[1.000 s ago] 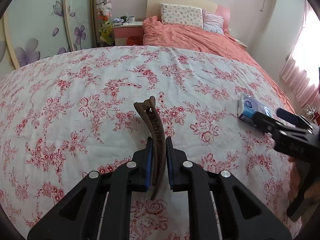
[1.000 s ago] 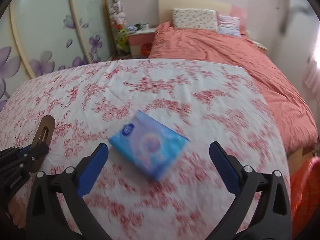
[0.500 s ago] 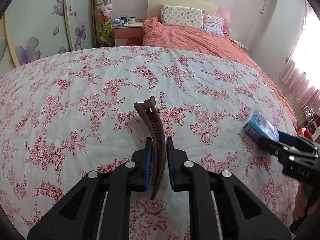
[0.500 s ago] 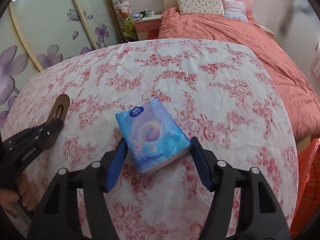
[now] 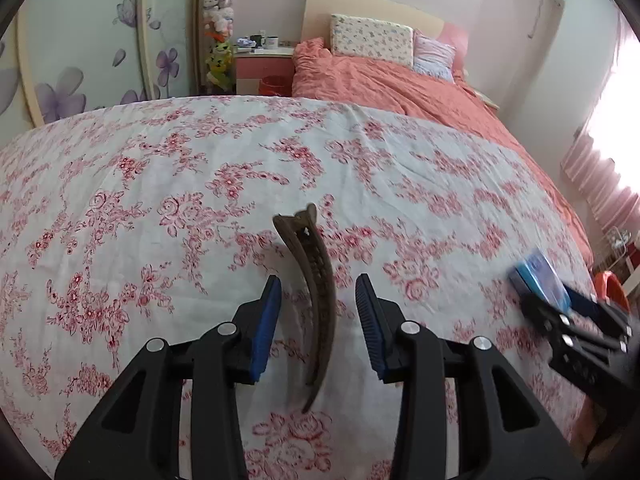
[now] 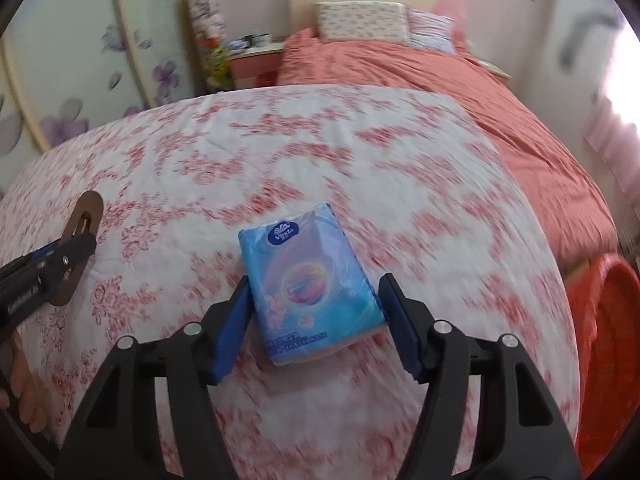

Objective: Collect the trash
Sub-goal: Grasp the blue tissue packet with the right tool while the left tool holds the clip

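The left gripper has just been opening, its pads clear of the brown hair clip between them. The right gripper clamps the blue tissue pack; the floral sheet behind is blurred.

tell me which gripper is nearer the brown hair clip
Left. The left gripper has its jaws open on either side of the brown hair clip; the right gripper is off to its right, clamping the tissue pack.

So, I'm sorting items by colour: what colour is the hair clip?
Brown hair clip, clearest in the left wrist view.
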Tool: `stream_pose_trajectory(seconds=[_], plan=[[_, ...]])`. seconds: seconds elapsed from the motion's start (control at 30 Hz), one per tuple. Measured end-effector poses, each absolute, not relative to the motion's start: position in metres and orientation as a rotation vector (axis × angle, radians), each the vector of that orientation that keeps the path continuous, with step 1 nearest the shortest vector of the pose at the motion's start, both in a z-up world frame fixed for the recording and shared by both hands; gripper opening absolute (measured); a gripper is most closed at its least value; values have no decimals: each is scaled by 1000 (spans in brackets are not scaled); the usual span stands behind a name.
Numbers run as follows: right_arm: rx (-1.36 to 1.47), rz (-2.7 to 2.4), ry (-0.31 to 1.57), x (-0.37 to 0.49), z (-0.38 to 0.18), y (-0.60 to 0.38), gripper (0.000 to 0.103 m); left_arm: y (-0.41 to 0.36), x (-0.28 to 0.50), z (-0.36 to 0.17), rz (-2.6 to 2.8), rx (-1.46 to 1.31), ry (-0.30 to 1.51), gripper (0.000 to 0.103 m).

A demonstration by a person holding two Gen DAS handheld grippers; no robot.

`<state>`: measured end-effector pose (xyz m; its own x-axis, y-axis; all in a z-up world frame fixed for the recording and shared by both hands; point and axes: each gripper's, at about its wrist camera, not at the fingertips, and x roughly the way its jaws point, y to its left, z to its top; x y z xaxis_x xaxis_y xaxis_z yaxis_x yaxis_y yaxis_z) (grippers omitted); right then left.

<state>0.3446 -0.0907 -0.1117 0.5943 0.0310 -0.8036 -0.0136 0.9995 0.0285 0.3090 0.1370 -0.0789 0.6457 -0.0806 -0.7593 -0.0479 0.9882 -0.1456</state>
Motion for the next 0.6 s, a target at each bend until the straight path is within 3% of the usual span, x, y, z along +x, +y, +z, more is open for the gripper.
stream_pose_trajectory(seconds=[0.23, 0.4, 0.6], plan=[[20, 16, 927, 335, -113, -86, 65, 140, 318, -79, 2, -185, 863, 36], [28, 30, 923, 333, -112, -86, 63, 139, 314, -80, -2, -174, 870, 18], [4, 28, 926, 332, -111, -82, 62, 134, 309, -80, 2, -148, 874, 17]])
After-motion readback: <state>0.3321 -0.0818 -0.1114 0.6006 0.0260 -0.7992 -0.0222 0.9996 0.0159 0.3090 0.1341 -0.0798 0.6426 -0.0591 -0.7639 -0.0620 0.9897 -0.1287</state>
